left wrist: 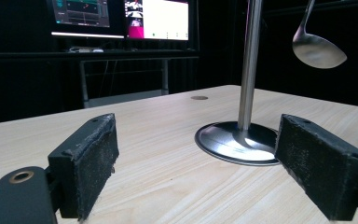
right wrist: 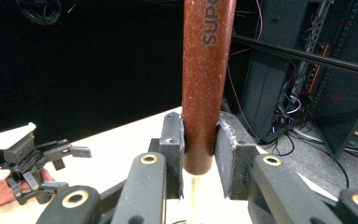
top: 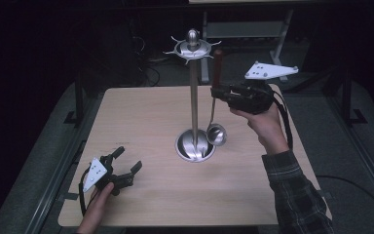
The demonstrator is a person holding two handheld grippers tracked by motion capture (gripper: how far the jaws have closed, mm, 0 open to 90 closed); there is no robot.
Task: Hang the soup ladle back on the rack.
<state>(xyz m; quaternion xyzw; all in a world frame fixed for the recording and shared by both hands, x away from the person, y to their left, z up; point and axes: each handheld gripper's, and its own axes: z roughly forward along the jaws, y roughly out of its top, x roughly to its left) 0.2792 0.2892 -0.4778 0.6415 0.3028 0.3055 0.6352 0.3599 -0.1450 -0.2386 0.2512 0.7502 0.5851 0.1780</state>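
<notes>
One ladle (top: 216,132) and one metal stand (top: 194,97) are in play, worked by two claws on a single wooden worktop (top: 146,122). The stand has one round base (top: 195,145) sitting near the middle of the worktop, one upright pole, and one crown of short hooks at the top under a rounded knob; no utensil hangs on it. The ladle has a reddish-brown handle, a thin metal shank and one shiny bowl. White letters run along the handle, and in the right gripper view only "SUP" can be read before the frame cuts them off. The right claw (top: 219,92), at about two o'clock from the base in the high view, is clenched on the lower end of that handle (right wrist: 205,84), both pads pressed flat against it with the handle upright between them. The ladle hangs in the air, its bowl just beside the pole at about three o'clock from the base and clear of the worktop. The left claw (top: 126,161), at about eight o'clock from the base near the worktop's front edge, is spread wide and grasps nothing; in its own view the pads (left wrist: 86,161) stand well apart, low over the wood. Two lit monitors (left wrist: 121,16) glow in the dark background of that view, their writing too small to read.
</notes>
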